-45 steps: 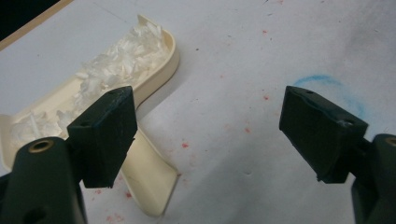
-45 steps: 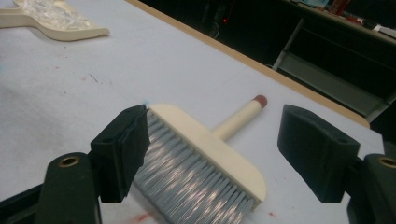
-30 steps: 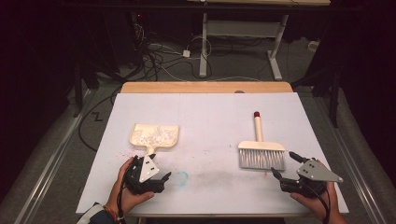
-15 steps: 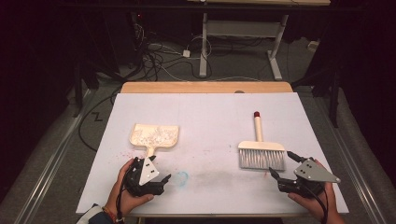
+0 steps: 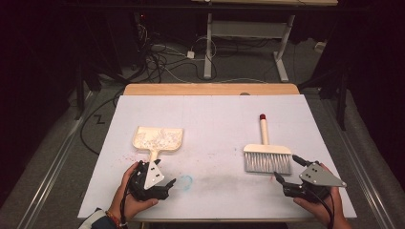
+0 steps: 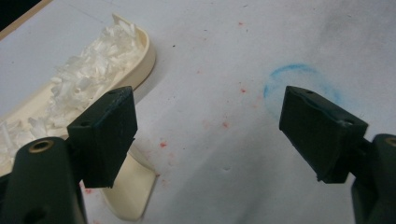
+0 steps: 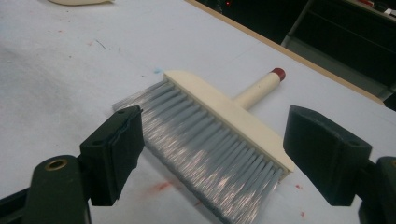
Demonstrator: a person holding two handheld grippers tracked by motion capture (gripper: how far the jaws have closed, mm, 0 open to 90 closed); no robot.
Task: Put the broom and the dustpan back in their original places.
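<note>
Both sets of jaws spread wide, holding nothing: left gripper (image 5: 154,179) by the dustpan (image 5: 158,139) handle, right gripper (image 5: 292,172) near the brush (image 5: 267,159) bristles.

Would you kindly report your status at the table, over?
Left tool open beside dustpan handle. Right tool open at brush bristles. Dustpan holds white shreds. Nothing in the way.

Dustpan (image 5: 158,139) left on the table (image 5: 215,114), brush (image 5: 266,155) right, shreds (image 5: 155,137) in the dustpan.
</note>
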